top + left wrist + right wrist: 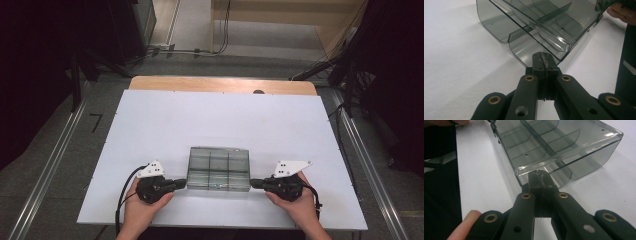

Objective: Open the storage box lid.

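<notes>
A smoky clear plastic compartment box (pixel 218 168) lies near the front middle of the white table top (pixel 200 115). My left gripper (pixel 184 183) is shut, and its tips rest against the box's left end by the near corner. The left gripper view shows the closed jaws of that gripper (pixel 543 55) meeting the box (pixel 544 22) at its lower edge. My right gripper (pixel 252 183) is shut too, with its tips at the box's right end. Up close, that gripper (pixel 539 173) sits just under the rim of the box (pixel 554 142). Whether either pair pinches a thin lip is unclear.
The white top sits on a wooden table (pixel 222 84) whose far edge shows. A dark floor with metal rails (pixel 47 170) runs along both sides. Cables (pixel 190 51) and dark stands are beyond the table. The front edge lies just under both hands.
</notes>
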A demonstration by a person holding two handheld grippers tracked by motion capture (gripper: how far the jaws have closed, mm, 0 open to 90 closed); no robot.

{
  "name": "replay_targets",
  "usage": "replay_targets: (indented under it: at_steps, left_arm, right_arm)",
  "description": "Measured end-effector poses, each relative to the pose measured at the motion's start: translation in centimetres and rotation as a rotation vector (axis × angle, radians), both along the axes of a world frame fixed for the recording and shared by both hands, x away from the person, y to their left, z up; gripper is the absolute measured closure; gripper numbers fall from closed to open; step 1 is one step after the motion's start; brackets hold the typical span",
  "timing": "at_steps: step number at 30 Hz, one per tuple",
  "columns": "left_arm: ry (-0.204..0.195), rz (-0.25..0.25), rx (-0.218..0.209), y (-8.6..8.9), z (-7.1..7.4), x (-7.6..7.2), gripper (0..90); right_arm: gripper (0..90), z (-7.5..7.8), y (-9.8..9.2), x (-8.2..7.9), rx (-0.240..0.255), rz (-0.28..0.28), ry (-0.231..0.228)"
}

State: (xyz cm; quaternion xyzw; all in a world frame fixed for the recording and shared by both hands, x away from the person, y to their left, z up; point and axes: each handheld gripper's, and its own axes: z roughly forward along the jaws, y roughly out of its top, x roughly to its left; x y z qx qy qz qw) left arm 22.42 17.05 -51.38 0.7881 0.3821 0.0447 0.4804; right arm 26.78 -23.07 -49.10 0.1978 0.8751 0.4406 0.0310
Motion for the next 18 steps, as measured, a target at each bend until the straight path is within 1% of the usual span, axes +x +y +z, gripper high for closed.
replay_targets:
  at_steps: [4, 5, 7, 11, 14, 18]
  left_arm:
    - [-0.002, -0.010, 0.007, 0.0, 0.1, 0.0, 90.0]
    - [-0.003, -0.013, 0.006, -0.1, 0.1, 0.0, 90.0]
    - [-0.005, -0.013, 0.008, -0.1, 0.1, -0.1, 90.0]
    - [-0.025, -0.017, 0.016, -0.1, 0.2, -0.1, 90.0]
    - [-0.043, -0.015, -0.006, 0.0, 0.4, -0.1, 90.0]
    - [-0.085, -0.012, -0.038, -0.2, 1.0, -0.1, 90.0]
  right_arm:
    - [88.1, 0.1, 0.0, -0.1, 0.003, -0.010, -0.019]
    - [88.1, 0.2, 0.0, -0.1, 0.016, -0.017, -0.022]
    - [88.1, 0.3, 0.0, -0.1, 0.025, -0.020, -0.023]
    - [88.1, 0.7, -0.1, -0.2, 0.042, -0.032, -0.037]
    - [88.1, 1.1, -0.1, -0.1, 0.054, -0.040, -0.048]
    - [88.1, 1.6, -0.2, 0.0, 0.078, -0.056, -0.056]
